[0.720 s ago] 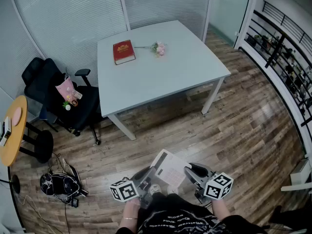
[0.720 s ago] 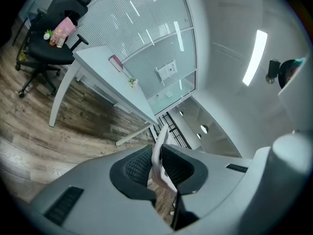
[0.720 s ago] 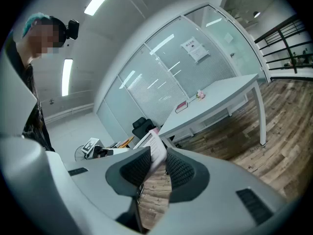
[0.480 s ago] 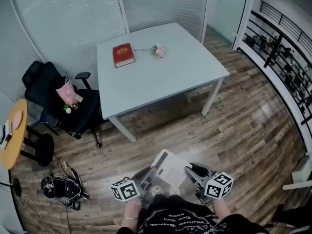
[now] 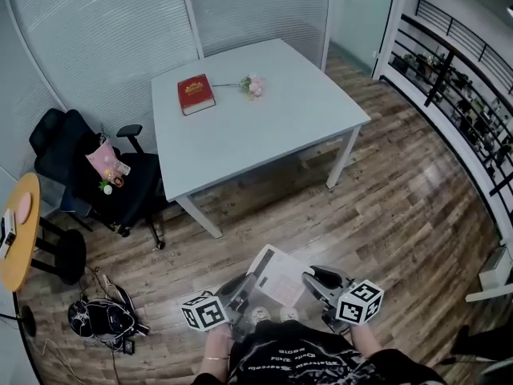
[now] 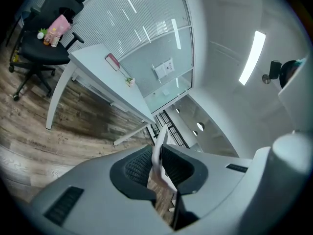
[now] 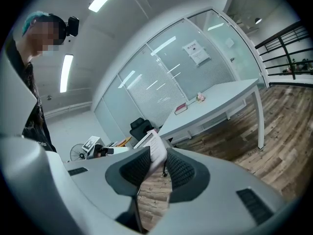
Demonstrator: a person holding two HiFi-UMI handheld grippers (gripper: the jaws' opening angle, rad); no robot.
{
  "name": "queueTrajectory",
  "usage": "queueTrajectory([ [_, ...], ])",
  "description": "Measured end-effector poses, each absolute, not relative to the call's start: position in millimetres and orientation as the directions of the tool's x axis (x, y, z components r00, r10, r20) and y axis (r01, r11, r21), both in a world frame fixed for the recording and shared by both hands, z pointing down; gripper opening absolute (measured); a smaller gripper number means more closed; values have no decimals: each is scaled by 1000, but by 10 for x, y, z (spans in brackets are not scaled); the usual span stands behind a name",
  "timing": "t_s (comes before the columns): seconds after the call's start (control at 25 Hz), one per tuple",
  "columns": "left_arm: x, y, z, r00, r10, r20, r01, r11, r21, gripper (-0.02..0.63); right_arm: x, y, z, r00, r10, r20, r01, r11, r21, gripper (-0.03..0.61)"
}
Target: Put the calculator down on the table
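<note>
We hold the calculator (image 5: 278, 275) betw. both claws, above the wood floor (image 5: 385, 207), well apart from the table (image 5: 264, 135). Left gripper (image 5: 247, 289) is nearly closed, pinching its thin edge; right gripper (image 5: 311, 283) is a bit wider, clamped on the opp. side.

We can read no word or number for certain. The red book (image 5: 195, 94) on the far table (image 5: 264, 131) bears gold print on its cover, too small for us to read. A white notice (image 7: 195, 52) hangs on the glass wall (image 7: 159, 82), its lines a blur. The near black shirt (image 5: 304, 365) carries pale lettering that we cannot make out. The calculator (image 5: 280, 275) shows no legible figures.
</note>
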State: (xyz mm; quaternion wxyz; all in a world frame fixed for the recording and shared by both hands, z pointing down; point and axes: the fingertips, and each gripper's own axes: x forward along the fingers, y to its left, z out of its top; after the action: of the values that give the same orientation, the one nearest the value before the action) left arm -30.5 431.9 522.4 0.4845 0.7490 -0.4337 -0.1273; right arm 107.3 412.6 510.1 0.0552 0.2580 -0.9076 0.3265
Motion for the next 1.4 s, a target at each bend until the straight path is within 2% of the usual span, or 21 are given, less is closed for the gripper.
queueTrajectory([
  [0.76,-762,4193,5261,631,-742,228,-544,-213,811,69,651,4120,5168,-782,-551,291,-618,624,-478,119],
  [1.4,-761,3658,5406,568,-777,272,-571,-135,809,71,631,3485,5327,-811,-491,318,-584,656,-478,120],
])
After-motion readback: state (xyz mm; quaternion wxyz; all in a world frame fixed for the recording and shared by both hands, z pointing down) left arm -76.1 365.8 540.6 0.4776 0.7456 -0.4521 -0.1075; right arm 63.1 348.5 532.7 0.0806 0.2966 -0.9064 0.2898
